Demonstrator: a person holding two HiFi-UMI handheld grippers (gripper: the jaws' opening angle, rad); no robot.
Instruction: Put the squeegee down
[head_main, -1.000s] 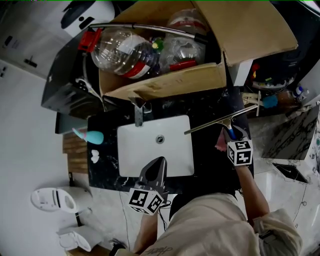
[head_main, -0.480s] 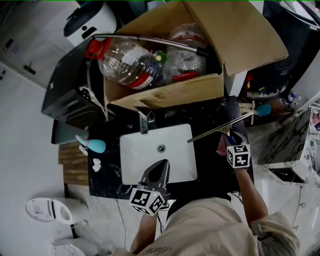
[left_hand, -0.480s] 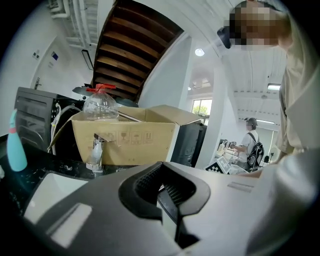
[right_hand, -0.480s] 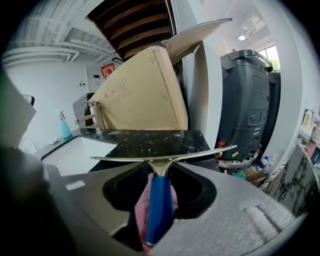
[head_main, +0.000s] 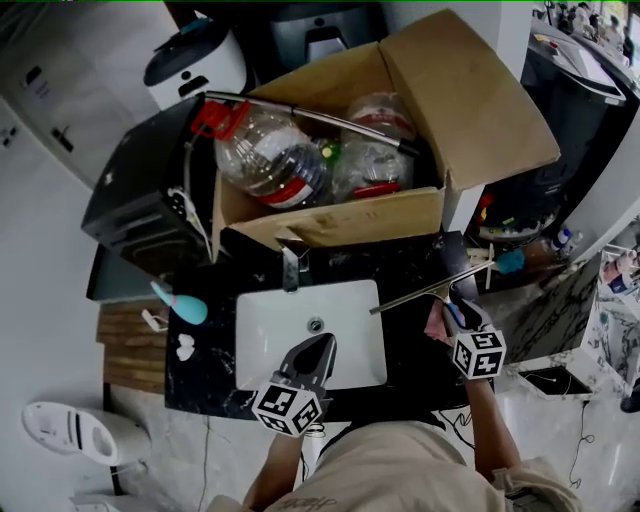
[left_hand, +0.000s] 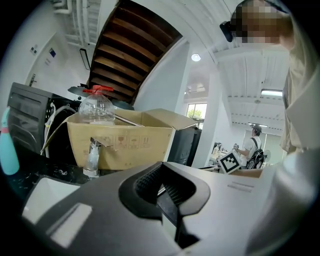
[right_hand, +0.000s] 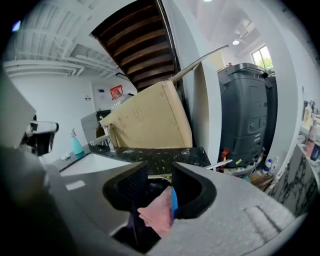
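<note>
The squeegee lies across the black counter (head_main: 405, 345) just right of the white sink (head_main: 262, 345). Its long metal blade (head_main: 430, 288) runs slantwise toward the back right. Its blue handle (right_hand: 173, 202) and a pink cloth (head_main: 434, 322) show in the wide gap of my right gripper (head_main: 452, 306). That gripper (right_hand: 160, 181) is open, and the left pad stands well off the handle. The blade (right_hand: 225, 163) shows beyond the jaws. My left gripper (head_main: 322, 344) hovers over the sink's front, shut and holding nothing (left_hand: 161, 184).
A cardboard box (head_main: 340, 222) full of plastic bottles stands behind the sink, above the faucet (head_main: 290, 268). A teal spray bottle (head_main: 184, 308) lies at the counter's left. A black cabinet (head_main: 140, 205) is further left, and clutter fills the floor at right.
My right gripper has lifted and drawn back a little from the squeegee, which stays on the counter. The left gripper has hardly moved. The head camera has shifted.
</note>
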